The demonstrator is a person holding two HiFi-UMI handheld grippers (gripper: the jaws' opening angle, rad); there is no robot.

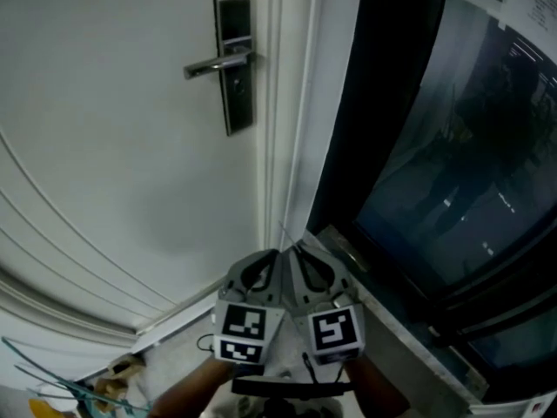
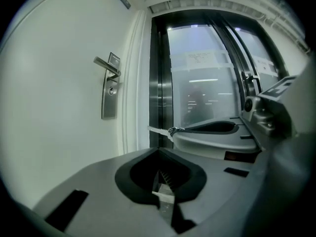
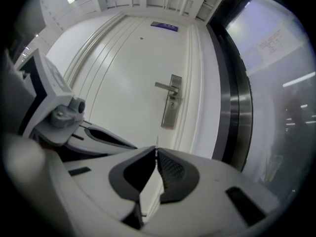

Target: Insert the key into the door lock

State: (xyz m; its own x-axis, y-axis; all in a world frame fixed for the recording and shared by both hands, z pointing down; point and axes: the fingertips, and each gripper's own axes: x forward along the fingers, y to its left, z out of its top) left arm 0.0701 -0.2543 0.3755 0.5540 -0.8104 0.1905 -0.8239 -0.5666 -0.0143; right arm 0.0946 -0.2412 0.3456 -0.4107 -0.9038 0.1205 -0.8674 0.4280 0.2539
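White door (image 1: 130, 164) with steel lever-handle lock plate (image 1: 235, 77), both grippers well short of it
Fingers of the right gripper (image 1: 298, 247) clamp a thin silver key (image 2: 158, 130); the left gripper (image 1: 275, 252) sits just beside, fingers closed on nothing

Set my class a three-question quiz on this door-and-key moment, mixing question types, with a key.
1. True or false: the thin metal key is already inside the silver door lock plate.
2. Which gripper holds the key? A: left. B: right.
3. Fill in: in the head view, the silver lever handle points toward the picture's ___ edge.
Key: 1 false; 2 B, the right gripper; 3 left.
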